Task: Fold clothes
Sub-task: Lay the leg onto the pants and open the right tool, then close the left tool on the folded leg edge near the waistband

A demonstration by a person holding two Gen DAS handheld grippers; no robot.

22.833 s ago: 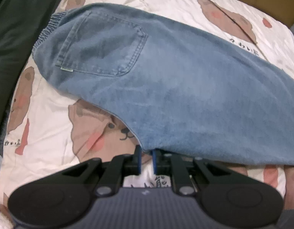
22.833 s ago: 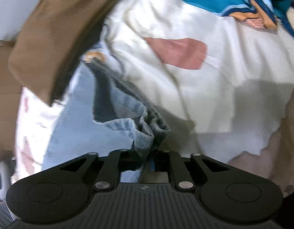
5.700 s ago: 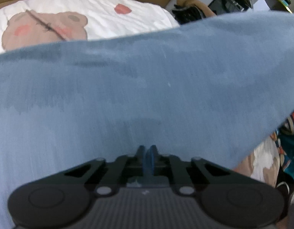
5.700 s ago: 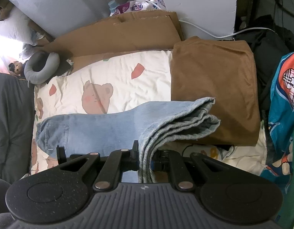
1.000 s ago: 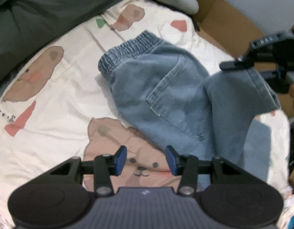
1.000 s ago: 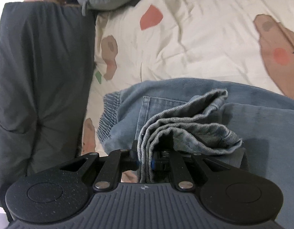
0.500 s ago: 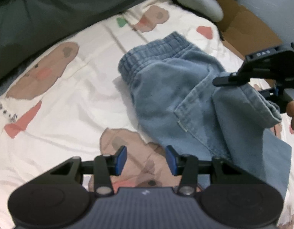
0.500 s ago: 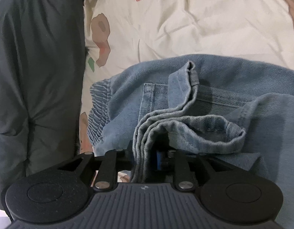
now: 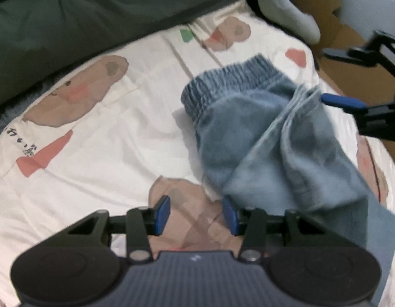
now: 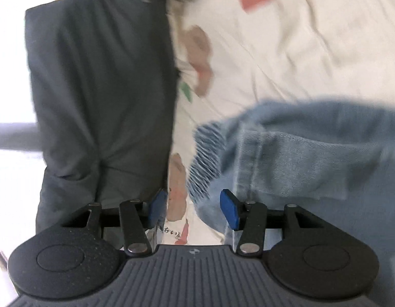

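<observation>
The light blue jeans (image 9: 274,138) lie folded over on the bear-print sheet (image 9: 107,140), elastic waistband (image 9: 230,81) toward the far side. My left gripper (image 9: 198,213) hovers open over the sheet at the jeans' near left corner, nothing between its blue pads. In the left wrist view my right gripper (image 9: 348,76) is at the jeans' right edge. In the right wrist view that gripper (image 10: 193,208) has its jaws opening. The jeans (image 10: 312,158) and their waistband (image 10: 205,158) lie just past and right of the gap, and the pads do not press on them.
A dark grey cushion (image 9: 69,12) (image 10: 100,89) runs along the sheet's far and left side. A grey neck pillow (image 9: 281,7) and brown cardboard (image 9: 333,25) lie beyond the waistband. Bare sheet (image 10: 299,51) stretches away behind the jeans.
My right gripper has let go of the bunched leg hems and drawn back, jaws spreading. The folded leg now rests on the seat of the jeans. The left gripper stays open.
</observation>
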